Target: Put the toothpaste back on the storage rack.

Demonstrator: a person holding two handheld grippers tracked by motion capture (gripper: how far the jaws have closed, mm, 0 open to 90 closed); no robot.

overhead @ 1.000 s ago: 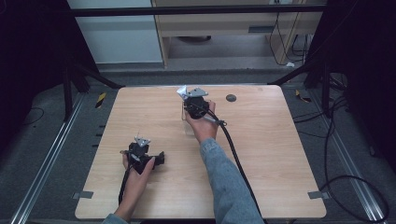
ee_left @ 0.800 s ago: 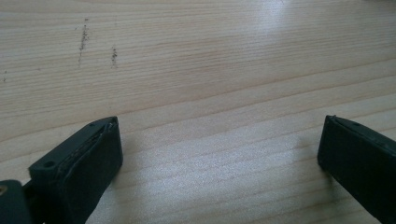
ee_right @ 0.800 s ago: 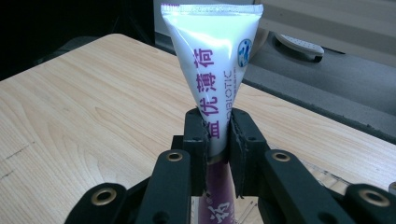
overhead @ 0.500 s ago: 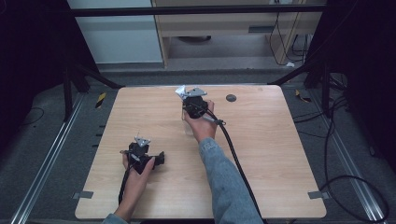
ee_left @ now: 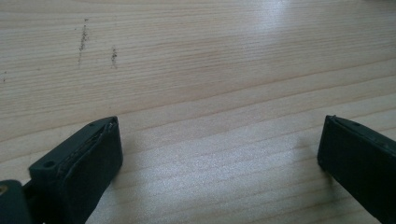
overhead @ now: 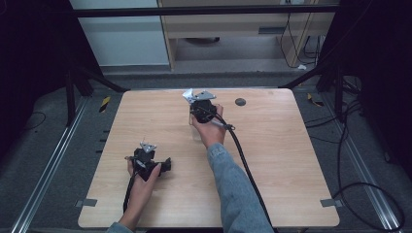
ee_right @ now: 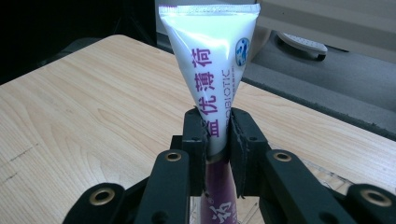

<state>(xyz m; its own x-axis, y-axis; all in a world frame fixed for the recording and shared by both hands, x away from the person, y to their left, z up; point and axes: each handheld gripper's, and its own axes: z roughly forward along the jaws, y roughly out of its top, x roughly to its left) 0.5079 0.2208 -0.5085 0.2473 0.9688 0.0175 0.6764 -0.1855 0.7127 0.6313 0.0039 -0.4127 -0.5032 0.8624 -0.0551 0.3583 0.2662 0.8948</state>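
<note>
A white toothpaste tube (ee_right: 210, 56) with purple lettering stands up between the jaws of my right gripper (ee_right: 217, 126), which is shut on its lower part, crimped end uppermost. From above, that gripper (overhead: 198, 101) is held over the far middle of the wooden table (overhead: 291, 160), and the tube's white end (overhead: 188, 95) sticks out at its left. My left gripper (overhead: 147, 160) is low over the near left of the table. Its jaws (ee_left: 219, 149) stand wide apart above bare wood, holding nothing.
A small dark round disc (overhead: 240, 102) lies on the table just right of the right gripper. A black cable (overhead: 245, 165) trails from that gripper along the forearm to the near edge. Dark frame legs and floor cables surround the table.
</note>
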